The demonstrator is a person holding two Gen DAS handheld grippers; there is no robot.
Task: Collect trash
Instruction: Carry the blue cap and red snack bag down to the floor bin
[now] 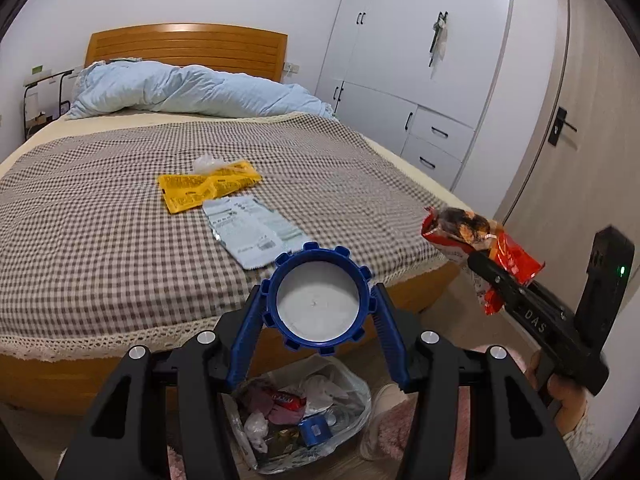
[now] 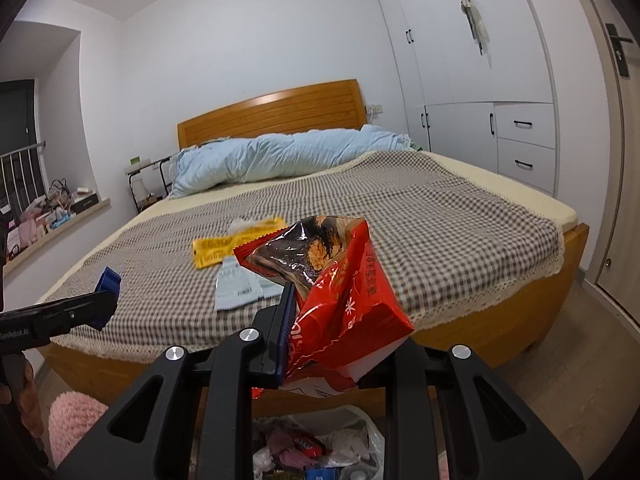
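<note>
My left gripper (image 1: 318, 306) is shut on a round blue lid (image 1: 320, 300) with a notched rim and white inside, held above the bed's foot edge. My right gripper (image 2: 332, 320) is shut on a crumpled red snack bag (image 2: 340, 292); its right finger is hidden behind the bag. In the left wrist view that red snack bag (image 1: 480, 248) hangs to the right of the lid. A clear trash bag (image 1: 304, 412) with several scraps stands open on the floor below both grippers. A yellow wrapper (image 1: 208, 186) and a pale wrapper (image 1: 252, 228) lie flat on the bed.
The bed (image 1: 100, 216) has a checked cover, a rolled blue duvet (image 1: 192, 88) and a wooden headboard. White wardrobes (image 1: 420, 92) and a door (image 1: 568, 128) line the right side. Pink fluffy slippers (image 2: 72, 420) sit on the wooden floor beside the trash bag (image 2: 320, 444).
</note>
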